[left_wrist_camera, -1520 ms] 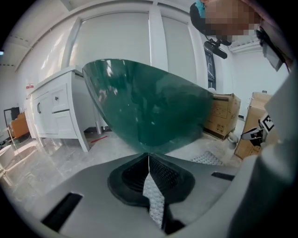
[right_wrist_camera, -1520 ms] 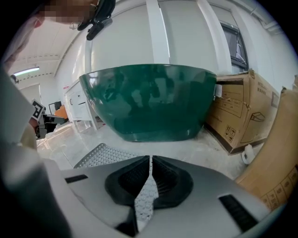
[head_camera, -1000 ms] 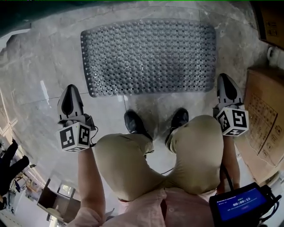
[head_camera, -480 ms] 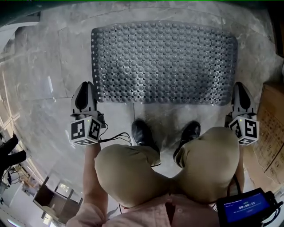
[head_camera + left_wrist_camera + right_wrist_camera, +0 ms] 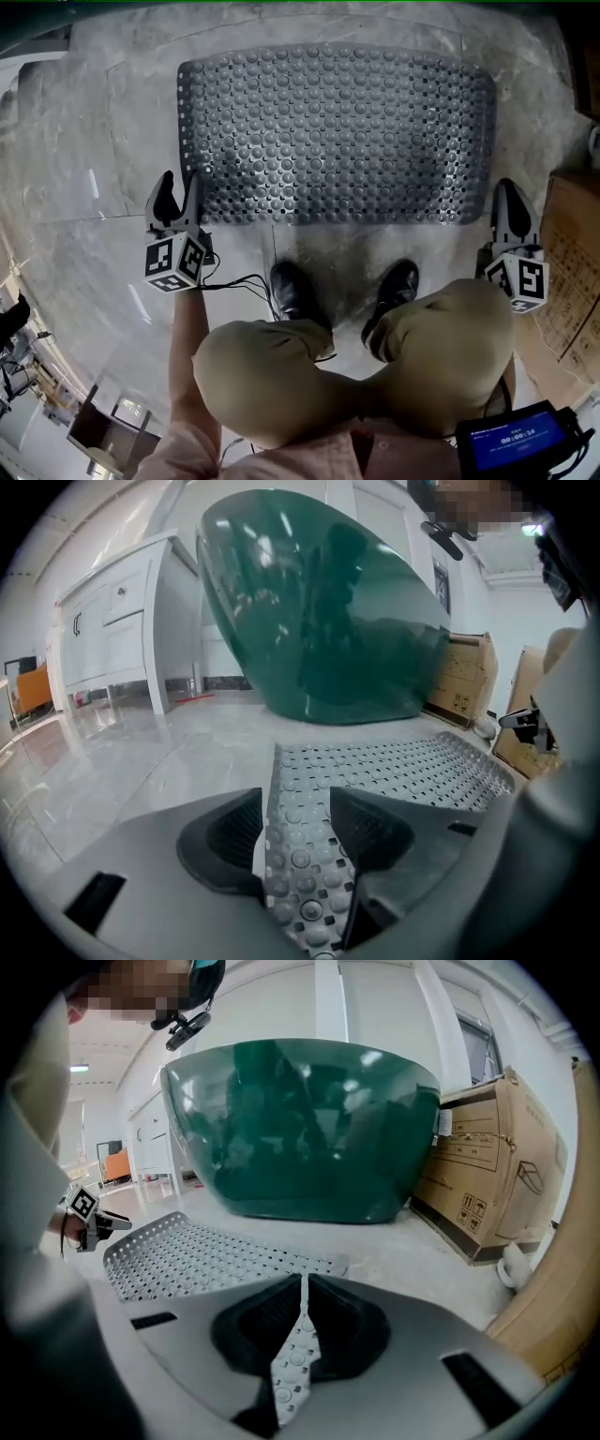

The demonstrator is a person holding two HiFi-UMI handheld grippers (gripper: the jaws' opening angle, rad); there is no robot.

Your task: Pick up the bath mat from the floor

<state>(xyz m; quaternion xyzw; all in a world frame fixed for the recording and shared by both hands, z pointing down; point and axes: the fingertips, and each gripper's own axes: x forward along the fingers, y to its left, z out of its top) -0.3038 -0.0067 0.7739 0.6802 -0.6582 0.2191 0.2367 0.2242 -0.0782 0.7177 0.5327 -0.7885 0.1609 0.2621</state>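
Note:
The grey studded bath mat [image 5: 337, 131] lies flat on the marble floor ahead of the person's shoes. My left gripper [image 5: 181, 192] is at its near left corner; its jaws are opening, and in the left gripper view the mat's corner strip [image 5: 300, 855] lies between the spread fingers of that gripper [image 5: 295, 803], with a gap on the left side. At the near right corner, my right gripper [image 5: 509, 202] is shut. The right gripper view shows this gripper [image 5: 302, 1288] pinching a thin upright fold of the mat [image 5: 187, 1255].
A large dark green bathtub [image 5: 319, 611] stands beyond the mat. Cardboard boxes [image 5: 497, 1166] line the right side. A white cabinet [image 5: 112, 630] is at the far left. The person's black shoes [image 5: 295, 291] and bent knees sit just behind the mat, with a cable [image 5: 239, 281] trailing from the left gripper.
Both grippers have come forward to the mat's near corners. The left jaws, shut half a second ago, now stand apart around the corner.

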